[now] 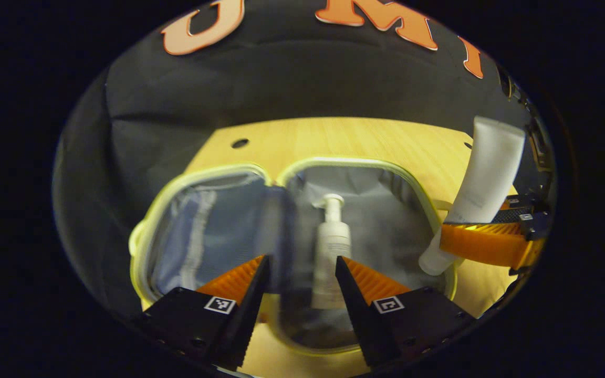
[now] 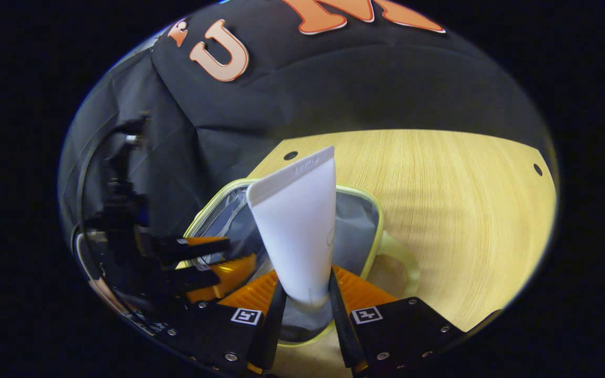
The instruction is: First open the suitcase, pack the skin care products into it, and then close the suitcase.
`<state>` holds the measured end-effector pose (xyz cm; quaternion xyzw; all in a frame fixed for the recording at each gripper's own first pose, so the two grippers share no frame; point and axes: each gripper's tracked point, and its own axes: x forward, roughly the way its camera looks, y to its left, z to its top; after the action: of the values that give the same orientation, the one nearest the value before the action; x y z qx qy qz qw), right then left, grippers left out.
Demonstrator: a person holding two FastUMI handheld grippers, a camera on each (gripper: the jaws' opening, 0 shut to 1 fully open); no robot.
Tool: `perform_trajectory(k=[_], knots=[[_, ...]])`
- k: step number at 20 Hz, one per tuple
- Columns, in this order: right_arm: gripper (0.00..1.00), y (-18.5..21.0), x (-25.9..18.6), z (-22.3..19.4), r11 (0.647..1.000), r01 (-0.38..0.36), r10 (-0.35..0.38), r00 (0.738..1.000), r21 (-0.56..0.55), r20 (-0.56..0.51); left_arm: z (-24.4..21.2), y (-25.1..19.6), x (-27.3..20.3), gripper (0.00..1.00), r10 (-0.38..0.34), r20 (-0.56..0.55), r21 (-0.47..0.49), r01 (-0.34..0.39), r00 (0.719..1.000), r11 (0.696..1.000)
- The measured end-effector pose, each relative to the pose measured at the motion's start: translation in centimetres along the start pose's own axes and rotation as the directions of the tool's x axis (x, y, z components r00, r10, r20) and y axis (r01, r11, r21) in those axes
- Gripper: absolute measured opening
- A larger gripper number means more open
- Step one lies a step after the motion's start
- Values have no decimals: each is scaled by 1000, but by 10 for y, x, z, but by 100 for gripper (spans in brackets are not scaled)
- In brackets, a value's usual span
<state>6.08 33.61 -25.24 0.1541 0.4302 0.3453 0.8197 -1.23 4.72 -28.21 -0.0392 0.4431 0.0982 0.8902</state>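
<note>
The suitcase is a small yellow-rimmed case lying open on the wooden table, both grey-lined halves facing up. A white pump bottle lies in its right half. My left gripper hovers open over that bottle, its fingers apart on either side. At the right, the right gripper is shut on a white tube near the case's right rim. In the right gripper view the tube stands upright, cap end down, between the fingers of my right gripper, above the suitcase.
Light wood table stretches to the right of the case, with small holes near its far corners. The case's yellow handle sticks out on its right side. Black cloth wall rises behind the table. The left gripper and its hand are at the left.
</note>
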Motion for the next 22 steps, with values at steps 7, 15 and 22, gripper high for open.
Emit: perform_trajectory(k=[7,15,22], knots=[[48,10,26,-30,995,48,-35,987,82,-155,-2,148,-36,84,275,76,-158,-260,959,952],[48,-6,54,-52,938,265,-193,935,223,-299,-49,268,-5,84,403,-3,-209,-395,915,895],[51,-10,39,-35,924,286,-228,945,254,-235,-69,299,32,84,368,-43,-379,-356,929,854]])
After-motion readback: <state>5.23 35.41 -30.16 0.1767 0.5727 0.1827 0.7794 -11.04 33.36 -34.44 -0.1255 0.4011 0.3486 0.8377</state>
